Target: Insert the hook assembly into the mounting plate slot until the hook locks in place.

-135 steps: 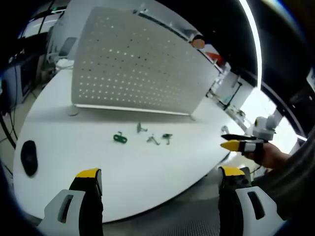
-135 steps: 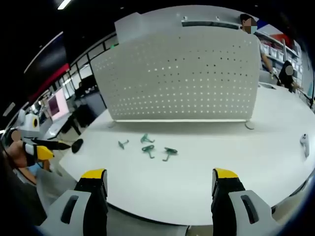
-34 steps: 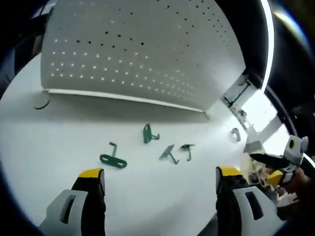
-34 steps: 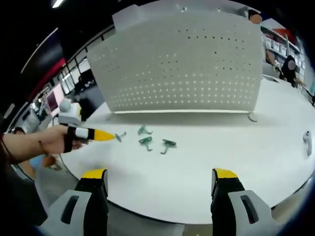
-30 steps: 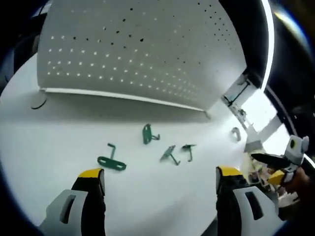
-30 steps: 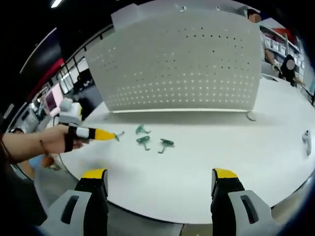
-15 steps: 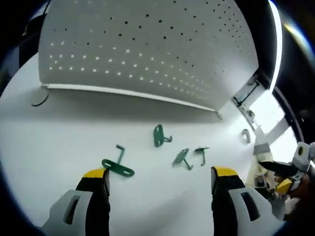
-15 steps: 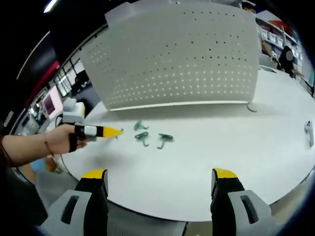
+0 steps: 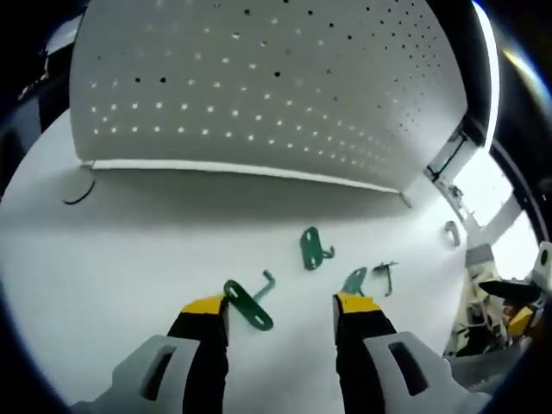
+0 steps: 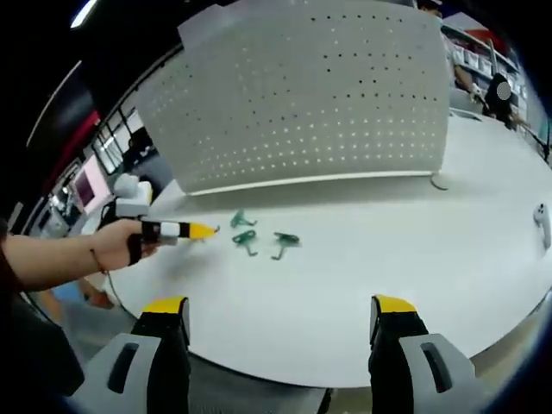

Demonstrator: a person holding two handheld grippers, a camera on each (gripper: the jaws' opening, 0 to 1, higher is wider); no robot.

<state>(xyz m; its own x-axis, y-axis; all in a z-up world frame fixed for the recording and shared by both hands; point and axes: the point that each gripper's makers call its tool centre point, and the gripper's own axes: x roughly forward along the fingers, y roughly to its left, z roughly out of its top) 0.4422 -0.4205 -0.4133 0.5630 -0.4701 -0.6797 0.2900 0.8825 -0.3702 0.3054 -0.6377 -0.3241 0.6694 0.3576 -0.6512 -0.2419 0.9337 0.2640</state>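
While the left gripper (image 9: 280, 306) hangs low over the white desk (image 9: 103, 250), its yellow-tipped jaws stand partly apart on either side of a green hook (image 9: 248, 304), which lies flat on the desk between the tips; whether either tip touches it cannot be told. Three more green hooks lie just beyond, toward the perforated white board (image 9: 259, 78) that stands upright along the desk's far edge: one (image 9: 311, 247) nearest the board, and two smaller ones (image 9: 354, 280) (image 9: 384, 273) side by side near the right jaw's tip.

Seen from the right gripper view, the left gripper (image 10: 203, 230) comes in from the left in a person's hand (image 10: 129, 246), its yellow tips at the leftmost piece of the green cluster (image 10: 259, 239) on the desk (image 10: 388, 259), in front of the board (image 10: 319, 95). The right gripper (image 10: 280, 323) hovers off the desk's near edge, well apart from the hooks, jaws spread wide and holding nothing. A small white object (image 10: 543, 222) sits near the desk's right edge.
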